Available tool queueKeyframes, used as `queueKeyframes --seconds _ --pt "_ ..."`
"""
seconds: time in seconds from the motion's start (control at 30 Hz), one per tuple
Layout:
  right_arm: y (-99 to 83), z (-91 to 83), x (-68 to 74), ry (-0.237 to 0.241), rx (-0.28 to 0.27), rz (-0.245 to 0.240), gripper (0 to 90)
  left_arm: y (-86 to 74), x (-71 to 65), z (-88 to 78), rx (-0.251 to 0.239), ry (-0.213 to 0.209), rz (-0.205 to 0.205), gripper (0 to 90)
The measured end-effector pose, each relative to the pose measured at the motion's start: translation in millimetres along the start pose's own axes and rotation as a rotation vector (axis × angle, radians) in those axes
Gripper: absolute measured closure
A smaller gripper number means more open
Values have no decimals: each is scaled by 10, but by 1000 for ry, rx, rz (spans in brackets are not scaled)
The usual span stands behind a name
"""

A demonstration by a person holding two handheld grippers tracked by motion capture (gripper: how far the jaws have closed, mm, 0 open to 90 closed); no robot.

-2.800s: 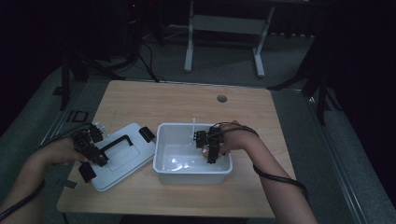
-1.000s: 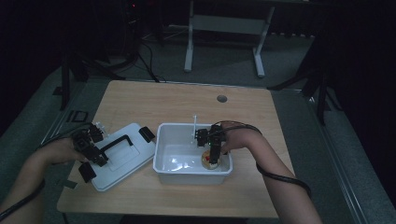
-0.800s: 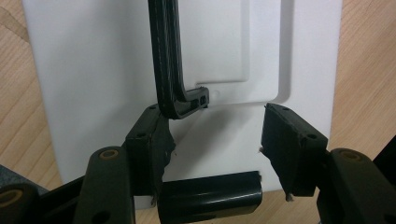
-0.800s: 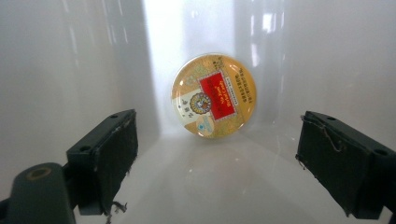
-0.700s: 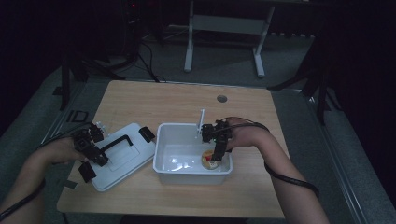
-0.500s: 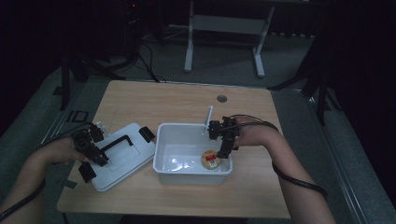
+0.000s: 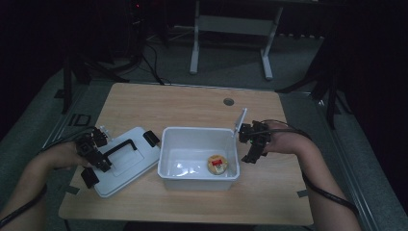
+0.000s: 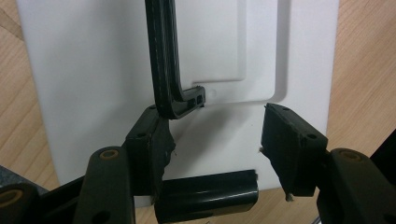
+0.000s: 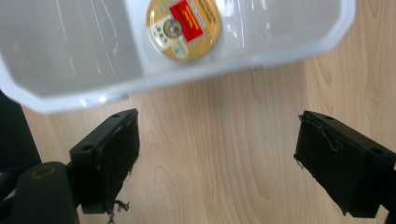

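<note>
High view: your right gripper (image 7: 251, 153) hangs over table (image 7: 192, 103) beside white bin (image 7: 168, 168), fingers released, nothing between. Round tin (image 7: 217, 164) lies inside bin. Your left gripper (image 8: 212, 154), fingers half apart, rests over lid (image 7: 139, 161) by black handle (image 8: 163, 60).

A dim lab or recording room: a wooden tabletop (image 7: 192, 108) on grey floor, cables (image 7: 149, 67) trailing behind, a metal stand (image 7: 231, 29) and dark equipment beyond it.

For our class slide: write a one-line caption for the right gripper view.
Open tongs above the wooden table, beside a white bin holding a round tin.
</note>
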State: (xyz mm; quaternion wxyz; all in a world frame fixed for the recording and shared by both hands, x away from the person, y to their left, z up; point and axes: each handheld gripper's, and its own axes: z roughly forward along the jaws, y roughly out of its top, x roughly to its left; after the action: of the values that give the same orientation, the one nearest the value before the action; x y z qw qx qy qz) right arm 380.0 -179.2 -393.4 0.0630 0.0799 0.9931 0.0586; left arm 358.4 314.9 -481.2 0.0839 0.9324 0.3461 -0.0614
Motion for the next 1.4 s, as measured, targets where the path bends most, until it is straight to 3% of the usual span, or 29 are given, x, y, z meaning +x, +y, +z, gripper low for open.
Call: queueKeyframes --seconds 0.37,0.9,1.2,1.4 --pt "-412 248 9 -17 -16 22 133 -31 0 -18 -2 0 -3 416" --pt "-767 581 114 -10 -58 62 135 -73 5 -3 -6 5 -3 415" --pt "-941 737 171 25 -76 108 136 -44 3 51 -2 35 26 425" --pt "-993 810 176 32 -43 122 137 66 9 58 2 70 50 443"
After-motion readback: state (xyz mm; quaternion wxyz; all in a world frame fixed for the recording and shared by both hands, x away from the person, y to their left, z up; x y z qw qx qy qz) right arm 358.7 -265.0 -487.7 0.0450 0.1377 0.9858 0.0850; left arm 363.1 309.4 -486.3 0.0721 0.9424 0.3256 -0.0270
